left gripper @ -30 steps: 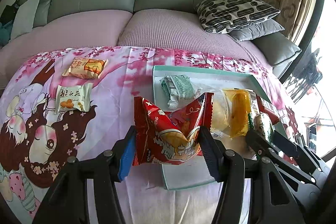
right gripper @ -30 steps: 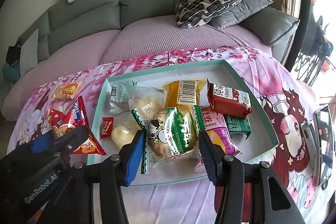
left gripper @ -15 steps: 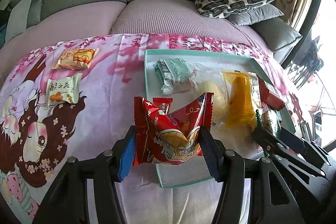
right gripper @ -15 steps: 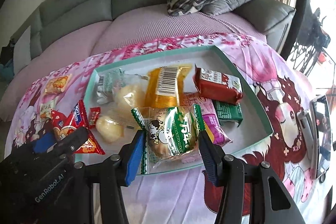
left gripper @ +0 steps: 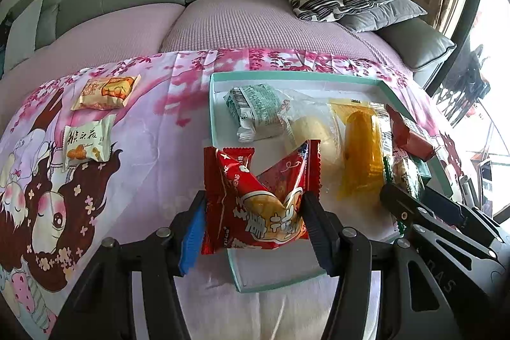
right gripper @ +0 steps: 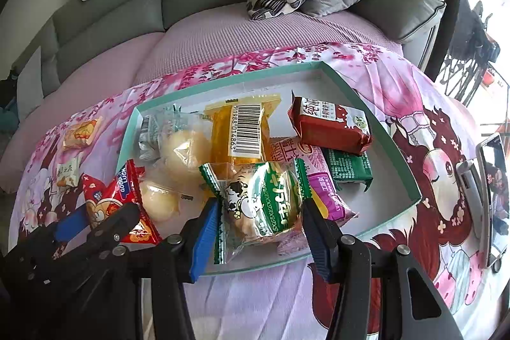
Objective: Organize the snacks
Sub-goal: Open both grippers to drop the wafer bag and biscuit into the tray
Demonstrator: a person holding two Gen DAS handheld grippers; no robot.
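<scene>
A: Holding a red snack bag [left gripper: 258, 206], the left gripper [left gripper: 251, 209] has its fingers pressed into both sides, over the near-left corner of the tray [left gripper: 220, 75].

B: And the right gripper [right gripper: 259, 212] clamps a green-and-white bun pack [right gripper: 264, 203] above the tray's near edge.

A: Only the right view shows the phone [right gripper: 492, 196] off to its right. The left view shows the two loose packets, an orange packet [left gripper: 106, 93] and a white packet [left gripper: 86, 142], ahead-left on the pink cloth [left gripper: 153, 148] more clearly.

B: The red bag stands crumpled, top edge pointing away; the bun pack's long axis runs away from the fingers.

A: Since half a second ago both grips are unchanged; the tray sits slightly farther ahead of the left gripper.
</scene>
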